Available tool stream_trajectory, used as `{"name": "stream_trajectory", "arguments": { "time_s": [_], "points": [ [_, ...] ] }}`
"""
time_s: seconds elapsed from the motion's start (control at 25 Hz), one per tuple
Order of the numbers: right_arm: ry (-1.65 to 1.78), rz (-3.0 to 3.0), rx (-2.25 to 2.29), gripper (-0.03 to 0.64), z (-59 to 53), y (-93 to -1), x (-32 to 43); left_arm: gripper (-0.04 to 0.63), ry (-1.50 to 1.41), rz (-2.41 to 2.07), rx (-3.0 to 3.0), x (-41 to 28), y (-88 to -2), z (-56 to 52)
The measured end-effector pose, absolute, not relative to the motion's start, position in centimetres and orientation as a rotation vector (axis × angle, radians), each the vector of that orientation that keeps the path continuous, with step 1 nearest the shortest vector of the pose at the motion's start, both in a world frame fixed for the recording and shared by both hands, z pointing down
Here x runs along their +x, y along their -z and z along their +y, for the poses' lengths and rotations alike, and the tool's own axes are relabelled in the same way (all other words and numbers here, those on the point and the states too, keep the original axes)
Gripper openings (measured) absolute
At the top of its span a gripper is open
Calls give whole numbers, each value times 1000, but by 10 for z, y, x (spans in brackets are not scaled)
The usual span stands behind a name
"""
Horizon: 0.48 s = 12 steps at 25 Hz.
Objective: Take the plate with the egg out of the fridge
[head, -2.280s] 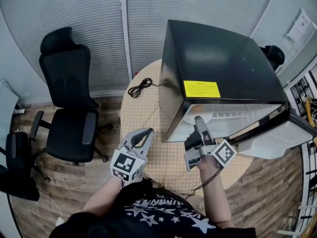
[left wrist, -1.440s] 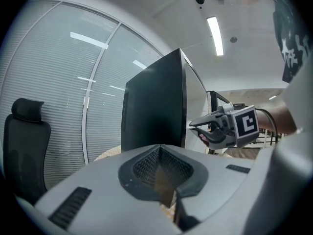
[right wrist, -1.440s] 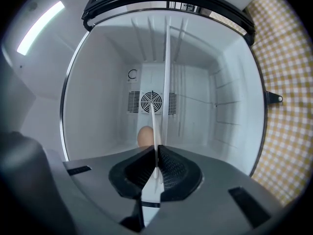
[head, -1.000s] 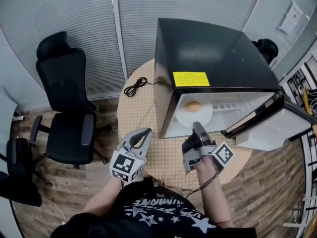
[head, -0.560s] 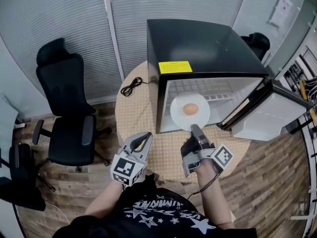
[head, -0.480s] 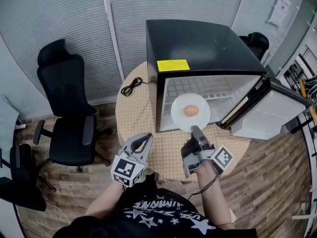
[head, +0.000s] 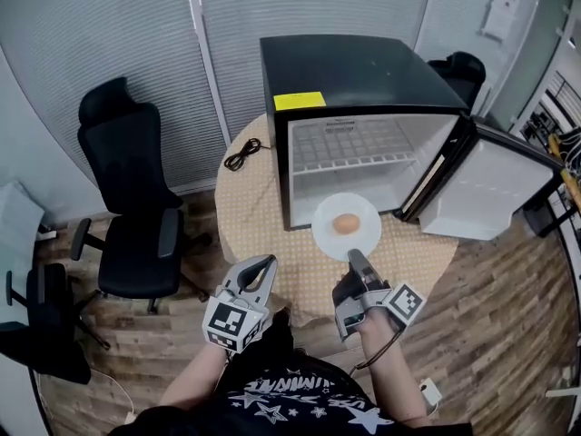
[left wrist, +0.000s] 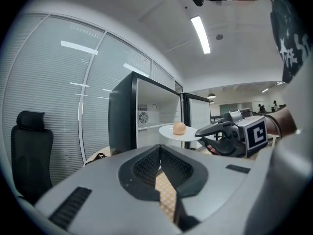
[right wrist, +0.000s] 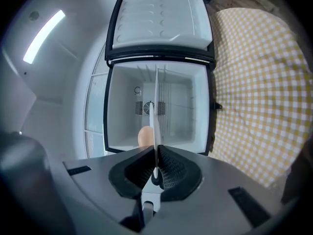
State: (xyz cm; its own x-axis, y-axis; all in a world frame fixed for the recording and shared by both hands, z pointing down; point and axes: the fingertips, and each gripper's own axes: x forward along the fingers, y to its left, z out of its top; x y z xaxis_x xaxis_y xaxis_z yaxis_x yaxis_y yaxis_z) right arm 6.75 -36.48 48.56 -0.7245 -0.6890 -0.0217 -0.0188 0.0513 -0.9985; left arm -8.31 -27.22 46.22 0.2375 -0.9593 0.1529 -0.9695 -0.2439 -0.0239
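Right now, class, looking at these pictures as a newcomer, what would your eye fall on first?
A white plate with a brown egg on it, gripped at its near rim by the shut jaws of the right gripper, over the round checked table. Behind it stands the black fridge, its door swung wide to the right. The left gripper holds nothing.

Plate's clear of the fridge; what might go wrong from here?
The right tool pinches the round white plate by its near rim only, above the yellow checked table: it may tip or slip. The loose brown egg could roll off. The open white-lined fridge door stands close on the right.
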Motion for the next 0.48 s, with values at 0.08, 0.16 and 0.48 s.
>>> {"name": "stream_trajectory", "arguments": {
  "time_s": [0.08,0.16,0.48],
  "points": [
    [1735,1833,-712,35,-354,-490,73,8,-210,-1892,2400,-77,-462,-261],
    [1749,1843,-704,35,-346,-493,76,8,-218,-1902,2388,-72,-462,-252],
    [1775,1860,-654,35,-323,-495,88,8,-254,-1886,2383,-48,-466,-232]
  ]
}}
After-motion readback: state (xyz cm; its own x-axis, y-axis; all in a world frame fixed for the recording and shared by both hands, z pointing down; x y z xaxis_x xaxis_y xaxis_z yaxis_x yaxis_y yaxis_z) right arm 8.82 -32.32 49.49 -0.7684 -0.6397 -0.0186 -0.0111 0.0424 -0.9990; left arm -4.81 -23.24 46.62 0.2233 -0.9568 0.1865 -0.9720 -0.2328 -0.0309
